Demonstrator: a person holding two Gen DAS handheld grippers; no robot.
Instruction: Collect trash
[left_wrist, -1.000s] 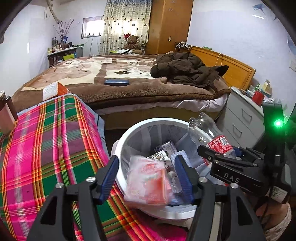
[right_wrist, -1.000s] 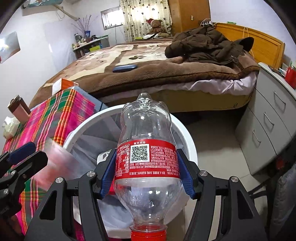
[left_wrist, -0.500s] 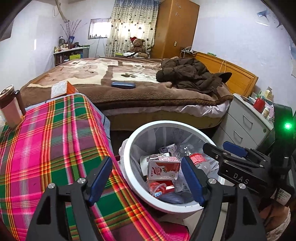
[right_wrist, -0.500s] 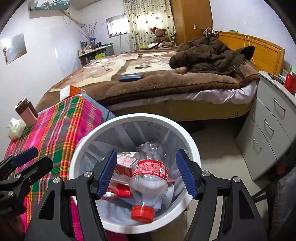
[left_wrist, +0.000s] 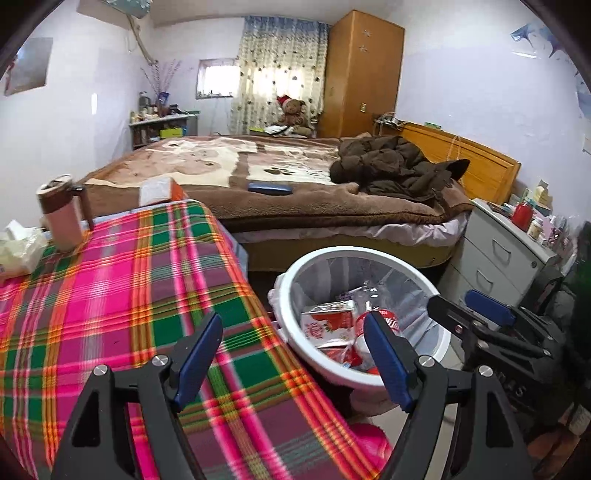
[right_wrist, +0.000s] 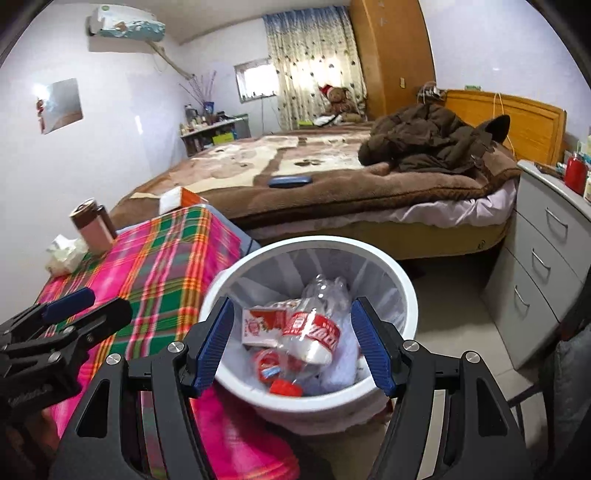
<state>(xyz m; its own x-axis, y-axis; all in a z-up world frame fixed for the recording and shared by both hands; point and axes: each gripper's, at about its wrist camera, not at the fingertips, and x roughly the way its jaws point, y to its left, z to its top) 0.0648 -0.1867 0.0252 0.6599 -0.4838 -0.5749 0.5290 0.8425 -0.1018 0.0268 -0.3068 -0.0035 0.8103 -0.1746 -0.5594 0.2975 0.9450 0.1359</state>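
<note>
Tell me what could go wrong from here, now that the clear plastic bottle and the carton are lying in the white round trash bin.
The white round trash bin stands right against the plaid-covered table; a gripper swinging back could knock it. The pink and brown mug and the crumpled white tissue sit at the table's far edge, so reaching for the tissue might tip the mug. The clear plastic bottle lies high on the carton and could crowd later trash.
</note>
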